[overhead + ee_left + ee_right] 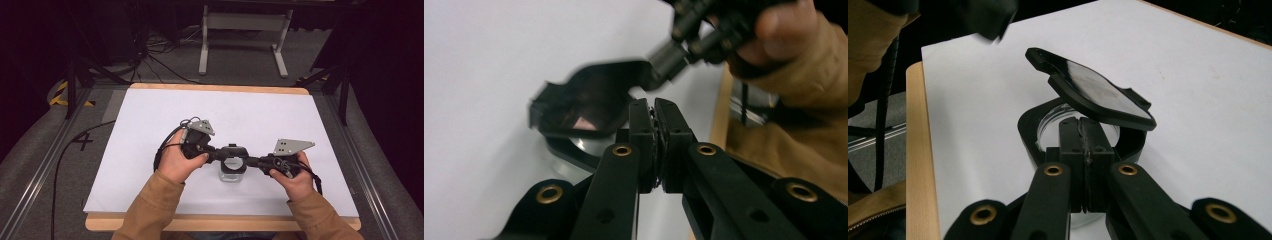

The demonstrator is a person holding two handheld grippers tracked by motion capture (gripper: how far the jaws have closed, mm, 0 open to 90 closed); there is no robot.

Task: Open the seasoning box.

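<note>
A small clear glass jar stands on the white table top, with a black collar around its mouth. Its black flip lid is hinged up and tilted open, and its shiny underside faces me in the left gripper view. My right gripper is shut on the near rim of the collar. From the jar's left side, my left gripper has its jaws pressed together just beside the raised lid's edge. I see nothing between them.
The wooden front edge of the table runs just under the person's tan sleeves. Black cables loop from the left gripper. Beyond the table's far edge stand a white frame and floor cables.
</note>
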